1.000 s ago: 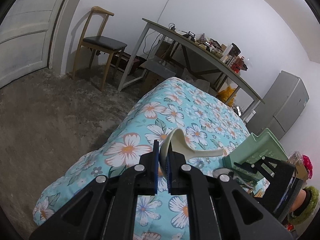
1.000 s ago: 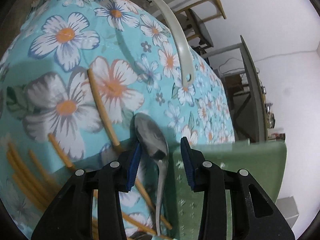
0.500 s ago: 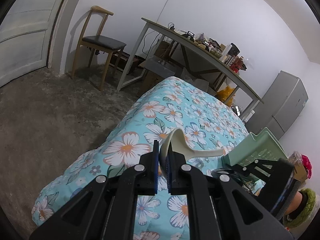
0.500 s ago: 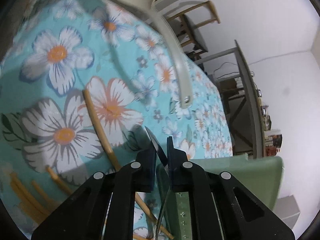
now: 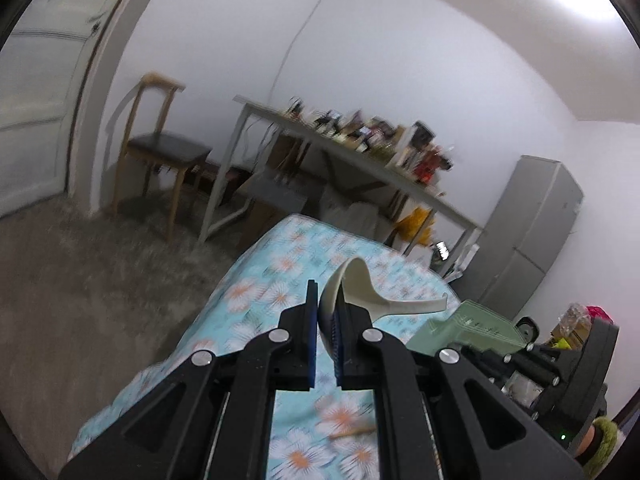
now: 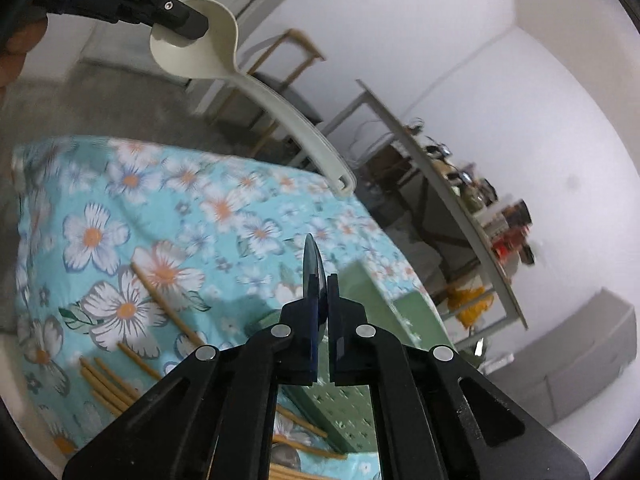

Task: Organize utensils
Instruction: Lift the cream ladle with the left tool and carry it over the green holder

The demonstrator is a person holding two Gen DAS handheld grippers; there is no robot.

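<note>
While both utensils are hanging above the bed [image 6: 100, 184] | left hand-held gripper [image 5: 326, 308] is clamping the cream ladle [image 5: 360, 292] by its bowl | right hand-held gripper [image 6: 322, 292], jaws just closing, is pinching the metal spoon [image 6: 312, 264] | green rack [image 6: 404, 320] is waiting beside | chopsticks [image 6: 160, 300] are lying loose, unsorted | progress: early.

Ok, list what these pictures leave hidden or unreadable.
- Metal spoon, right wrist view: only the bowl's edge shows; its handle is hidden behind the right gripper.
- Green tray interior: blocked by that gripper.
- Clutter on the long table, left wrist view: blurred, unidentifiable.
- Chopsticks: count unclear, partly hidden by the gripper.
</note>
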